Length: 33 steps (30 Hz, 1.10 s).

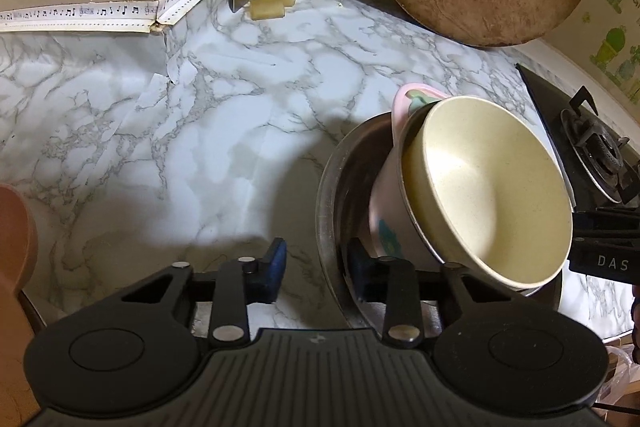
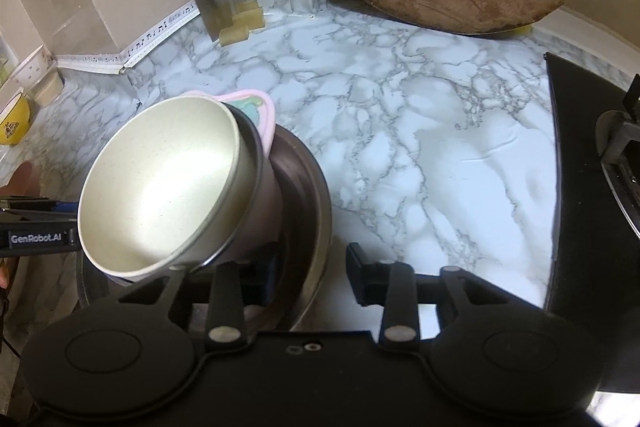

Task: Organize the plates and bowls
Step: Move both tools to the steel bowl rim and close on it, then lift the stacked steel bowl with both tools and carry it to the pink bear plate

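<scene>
Writing: "GenRobot.AI" on the left gripper's side, seen from the right wrist; "DAS" on the right gripper's side, seen from the left wrist.
Trim: white strip printed with music notes (image 1: 80,13) along the far wall.
Bowls: cream round bowl (image 1: 490,187) tilted inside a pink cup-like bowl with teal print (image 1: 386,227), both in a wide steel bowl (image 1: 332,171).
Place: on the marble-patterned surface (image 1: 180,115), near side, left of the black stove (image 2: 580,187).
Left gripper (image 1: 318,269): clenched on the steel bowl's left rim.
Right gripper (image 2: 310,277): clenched on its right rim.
</scene>
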Each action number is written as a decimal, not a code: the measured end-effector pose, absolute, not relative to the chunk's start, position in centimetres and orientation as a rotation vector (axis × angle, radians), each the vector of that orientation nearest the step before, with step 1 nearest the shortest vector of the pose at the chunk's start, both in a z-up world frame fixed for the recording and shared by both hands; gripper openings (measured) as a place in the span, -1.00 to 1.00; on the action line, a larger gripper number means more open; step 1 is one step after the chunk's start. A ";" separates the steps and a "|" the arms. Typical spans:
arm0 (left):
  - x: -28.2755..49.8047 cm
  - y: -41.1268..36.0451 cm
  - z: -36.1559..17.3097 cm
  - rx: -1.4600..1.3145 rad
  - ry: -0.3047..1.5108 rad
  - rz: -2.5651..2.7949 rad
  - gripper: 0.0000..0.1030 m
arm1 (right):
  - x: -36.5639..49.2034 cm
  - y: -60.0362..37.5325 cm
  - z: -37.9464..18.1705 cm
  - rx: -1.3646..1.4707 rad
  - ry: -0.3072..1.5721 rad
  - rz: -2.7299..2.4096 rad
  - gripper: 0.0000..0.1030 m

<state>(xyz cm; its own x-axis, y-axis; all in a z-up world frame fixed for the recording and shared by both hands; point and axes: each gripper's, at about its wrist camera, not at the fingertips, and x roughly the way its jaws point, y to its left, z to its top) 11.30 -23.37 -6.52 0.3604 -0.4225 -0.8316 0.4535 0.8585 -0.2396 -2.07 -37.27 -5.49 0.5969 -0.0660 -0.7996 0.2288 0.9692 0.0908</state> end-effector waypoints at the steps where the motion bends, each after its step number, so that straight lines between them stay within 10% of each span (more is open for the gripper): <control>1: 11.3 -23.4 -6.5 0.033 1.061 -0.562 -0.46 | -2.0 -37.2 -5.5 0.195 0.921 -0.170 -0.43; 7: 11.1 -23.9 -6.2 0.038 1.067 -0.569 -0.75 | -1.8 -37.4 -5.6 0.227 0.935 -0.179 -0.67; 33: 9.2 -19.5 -1.2 -0.020 0.979 -0.482 -0.76 | -2.0 -34.1 -1.2 0.211 0.872 -0.144 -0.74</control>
